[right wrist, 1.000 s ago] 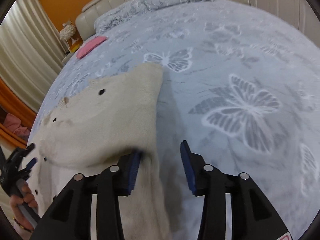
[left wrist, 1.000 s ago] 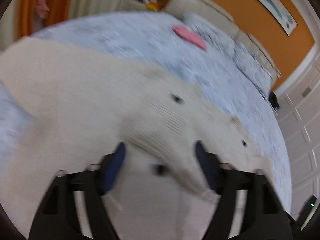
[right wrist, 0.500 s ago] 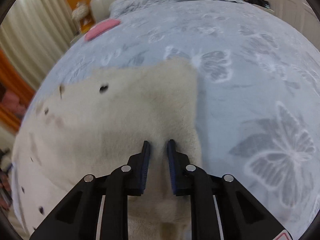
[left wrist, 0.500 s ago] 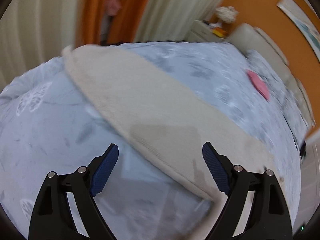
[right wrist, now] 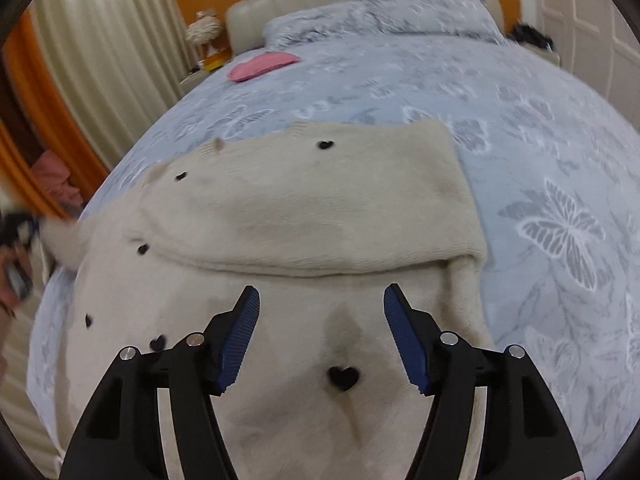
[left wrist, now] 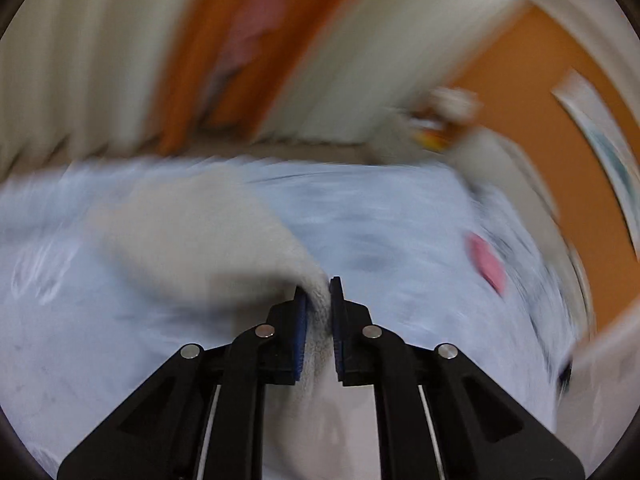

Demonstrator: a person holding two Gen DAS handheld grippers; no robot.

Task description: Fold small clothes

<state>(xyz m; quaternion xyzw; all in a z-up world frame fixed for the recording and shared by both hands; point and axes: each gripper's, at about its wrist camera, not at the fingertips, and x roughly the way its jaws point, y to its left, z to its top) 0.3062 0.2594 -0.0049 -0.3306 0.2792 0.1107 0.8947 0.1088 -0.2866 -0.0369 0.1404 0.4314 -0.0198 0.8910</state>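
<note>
A cream sweater [right wrist: 304, 216] lay on the bed [right wrist: 540, 128]; the left gripper [left wrist: 318, 300] pinched its fabric, the right gripper [right wrist: 320, 316] hovered wide above its folded sleeve

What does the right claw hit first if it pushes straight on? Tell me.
The right claw, open, would likely meet the cream sweater first, around the folded-over sleeve just ahead, though depth is hard to judge.

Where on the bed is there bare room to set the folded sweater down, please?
The bedspread lies bare right of the sweater, and between its top edge and the pillows, save the pink item. Crowded: the near left, under the sweater and left gripper.
</note>
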